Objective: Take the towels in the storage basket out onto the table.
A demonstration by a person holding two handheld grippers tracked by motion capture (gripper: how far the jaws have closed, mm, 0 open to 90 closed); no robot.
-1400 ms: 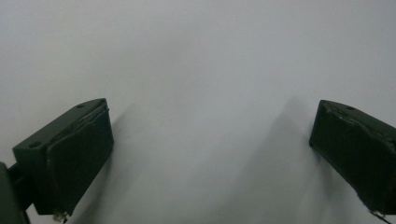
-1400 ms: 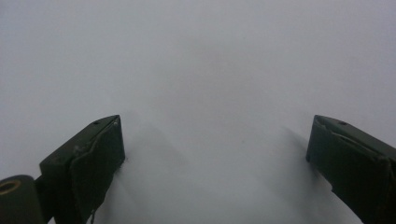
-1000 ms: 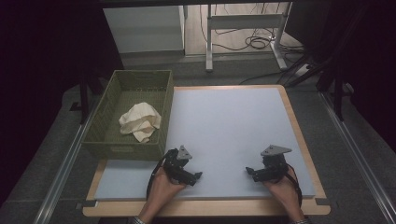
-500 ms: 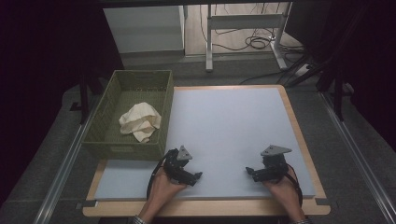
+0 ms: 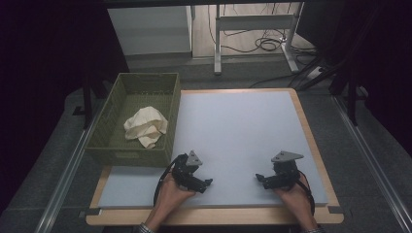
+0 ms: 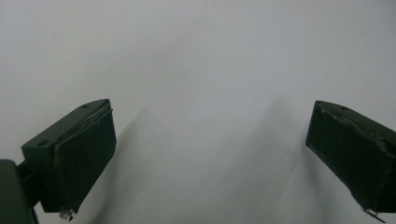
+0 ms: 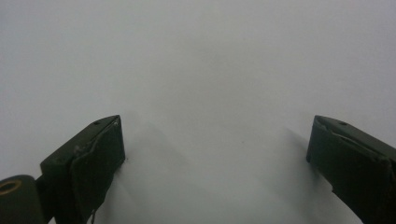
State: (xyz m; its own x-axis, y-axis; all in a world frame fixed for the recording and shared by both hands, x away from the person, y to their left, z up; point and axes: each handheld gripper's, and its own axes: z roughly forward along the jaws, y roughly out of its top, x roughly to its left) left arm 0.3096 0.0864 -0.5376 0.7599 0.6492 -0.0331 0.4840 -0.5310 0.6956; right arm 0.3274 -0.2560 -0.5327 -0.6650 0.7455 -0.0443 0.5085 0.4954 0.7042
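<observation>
Both the left gripper [image 5: 201,183] and right gripper [image 5: 261,179] rest with jaws wide apart on the table [image 5: 233,131], while the crumpled cloth [image 5: 145,126] in the basket [image 5: 127,155] looks soft, light, best pinched at a raised fold.

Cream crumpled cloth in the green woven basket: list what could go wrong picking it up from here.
1. The cream crumpled cloth lies low inside the green woven basket, so the left gripper may catch the wall on its way in.
2. The open fingers might pinch only one fold, leaving the cloth to trail or snag.
3. The light basket overhangs the grey table mat and could shift.
</observation>
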